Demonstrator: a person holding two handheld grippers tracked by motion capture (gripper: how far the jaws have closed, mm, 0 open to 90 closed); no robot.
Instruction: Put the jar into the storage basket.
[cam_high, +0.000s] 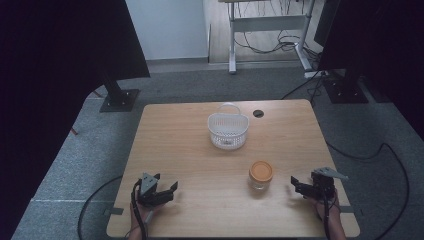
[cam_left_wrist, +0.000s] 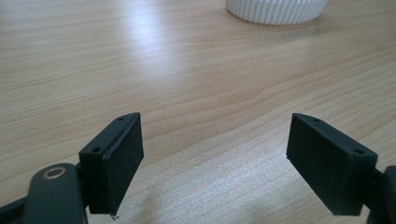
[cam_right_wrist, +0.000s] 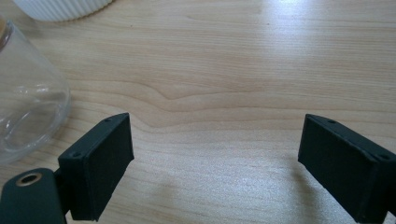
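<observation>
Left gripper (cam_high: 167, 189) rests low at the near left corner of the wooden table (cam_high: 175, 145); we see its jaws spread wide with bare wood between them, nothing held. In the left gripper view the same wide gap (cam_left_wrist: 215, 158) faces open tabletop, with the ribbed base of the white basket (cam_left_wrist: 275, 10) at the top edge.

Right gripper (cam_high: 296, 184) sits at the near right edge, a hand (cam_high: 327, 207) behind it; its jaws are likewise fully parted and empty. In the right gripper view (cam_right_wrist: 215, 163) we note the glass jar (cam_right_wrist: 25, 102) just left of the left jaw, apart from it.

From the high view, the jar (cam_high: 260, 175) stands upright with an orange lid, near the right gripper. The basket (cam_high: 228, 127) stands upright at mid-table toward the far side, handle raised. A dark round hole (cam_high: 258, 113) lies just right of the basket.
</observation>
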